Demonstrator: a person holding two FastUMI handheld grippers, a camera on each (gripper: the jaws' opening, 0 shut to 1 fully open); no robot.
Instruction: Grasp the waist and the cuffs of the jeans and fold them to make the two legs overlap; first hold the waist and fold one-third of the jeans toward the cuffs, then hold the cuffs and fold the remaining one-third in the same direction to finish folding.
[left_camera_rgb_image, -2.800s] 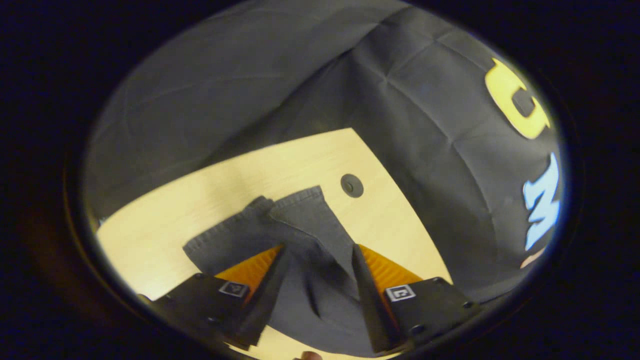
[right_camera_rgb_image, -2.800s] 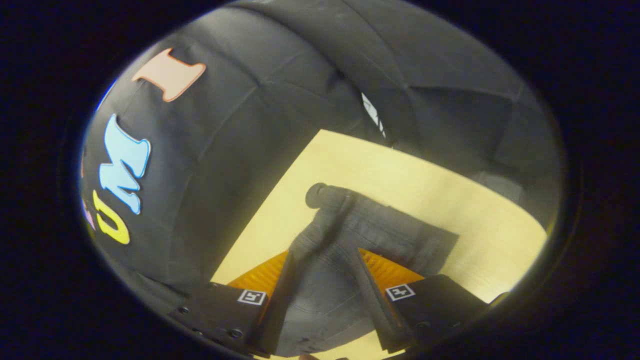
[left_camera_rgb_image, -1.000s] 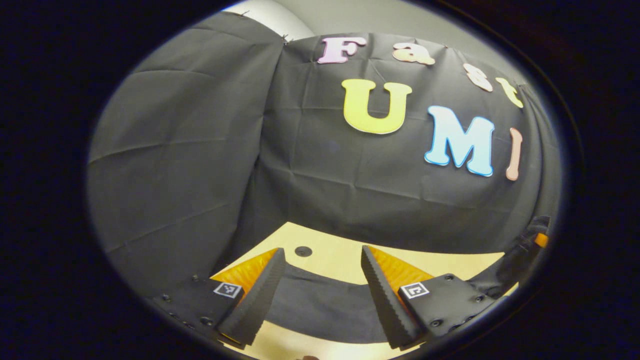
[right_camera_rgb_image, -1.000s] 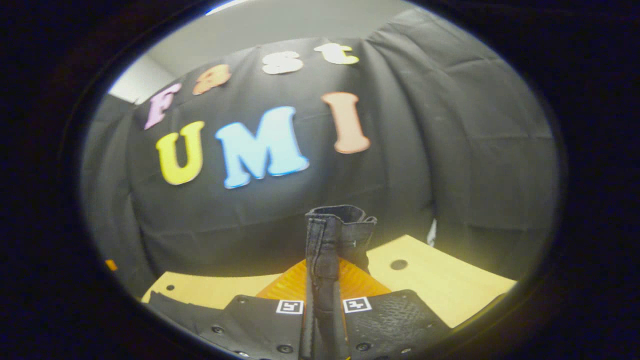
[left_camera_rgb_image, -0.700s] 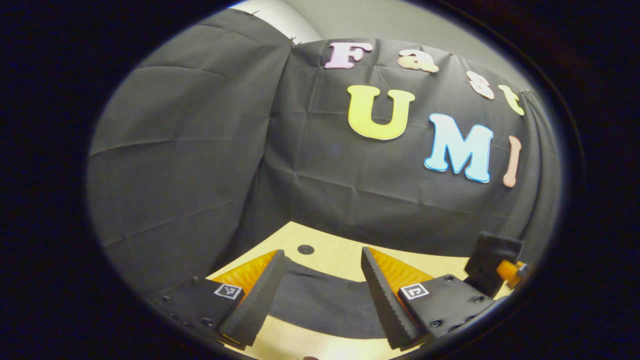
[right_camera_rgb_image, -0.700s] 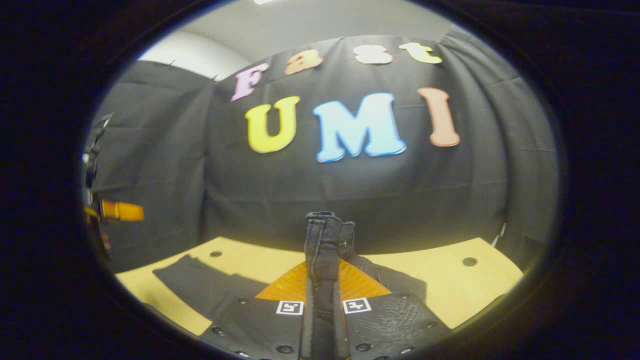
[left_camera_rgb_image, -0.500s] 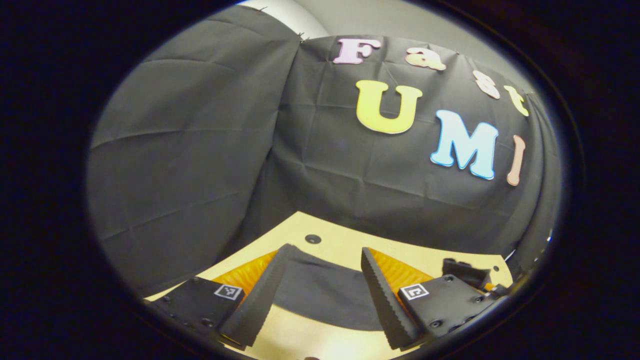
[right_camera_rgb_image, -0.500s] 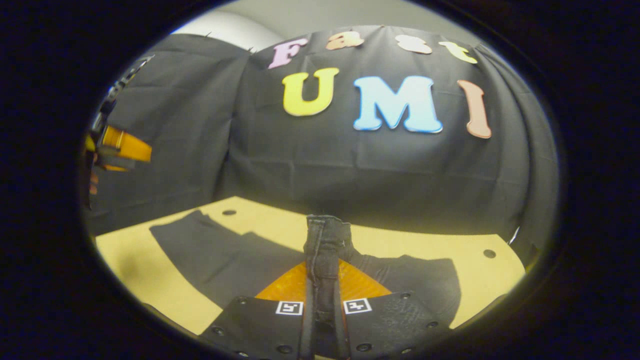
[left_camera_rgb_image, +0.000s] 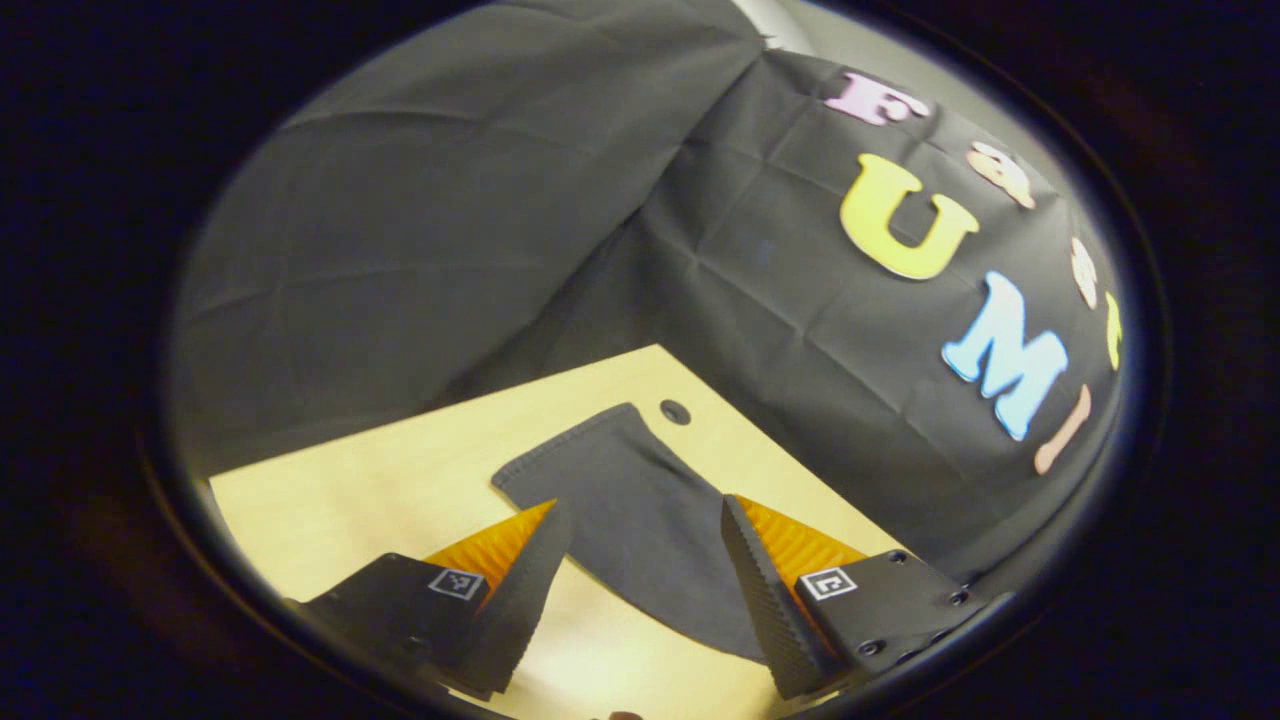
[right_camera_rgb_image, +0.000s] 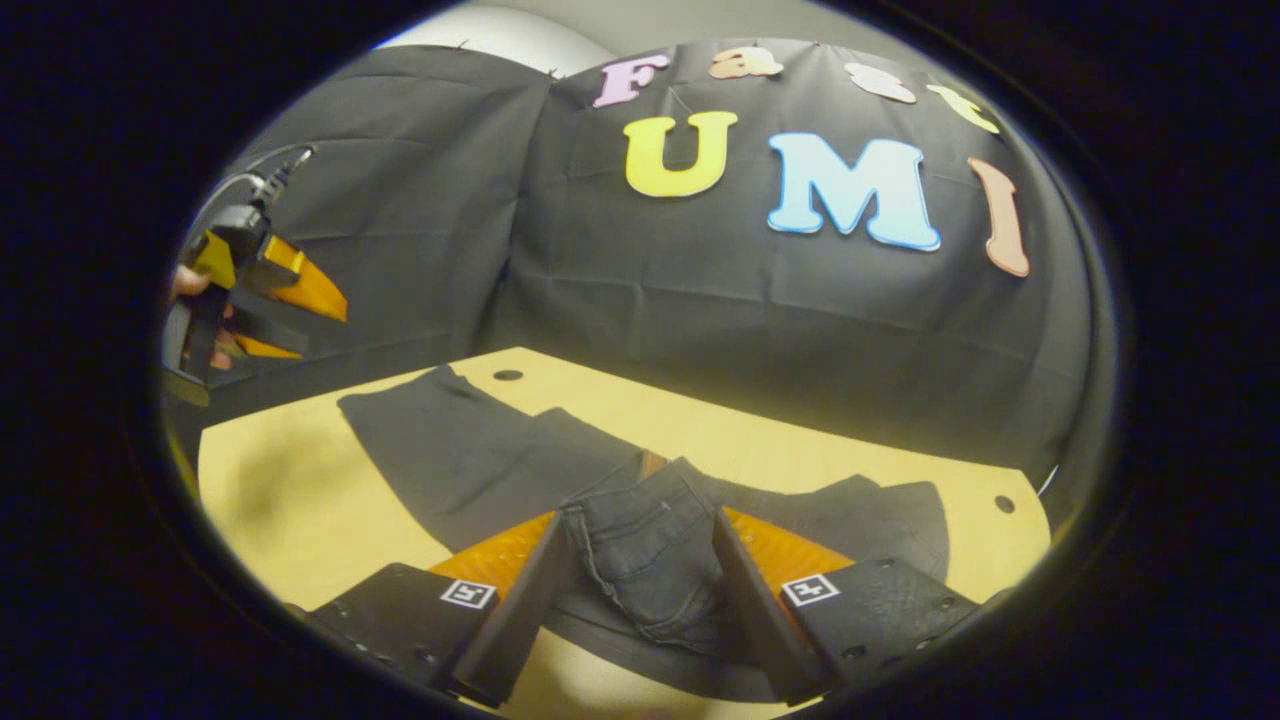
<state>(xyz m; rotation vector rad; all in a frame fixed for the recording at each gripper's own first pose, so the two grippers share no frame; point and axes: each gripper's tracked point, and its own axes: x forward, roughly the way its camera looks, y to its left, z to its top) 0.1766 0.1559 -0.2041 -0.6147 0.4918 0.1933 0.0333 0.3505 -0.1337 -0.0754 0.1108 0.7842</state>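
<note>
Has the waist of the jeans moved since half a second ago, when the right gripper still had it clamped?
Yes. The waist has dropped from upright between the right gripper fingers onto the table, lying bunched.

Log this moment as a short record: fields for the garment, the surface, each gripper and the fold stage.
garment: dark grey denim jeans, lying on the table, waist part bunched on top near the right gripper
cuff end: flat, hem near a round hole in the table
surface: light wooden table
left gripper: open, above the leg cloth; also seen raised at far left, held by a hand
right gripper: open, the bunched waist between its fingers, not clamped
fold stage: legs look overlapped; waist fold laid down, cuff fold not yet done
</note>
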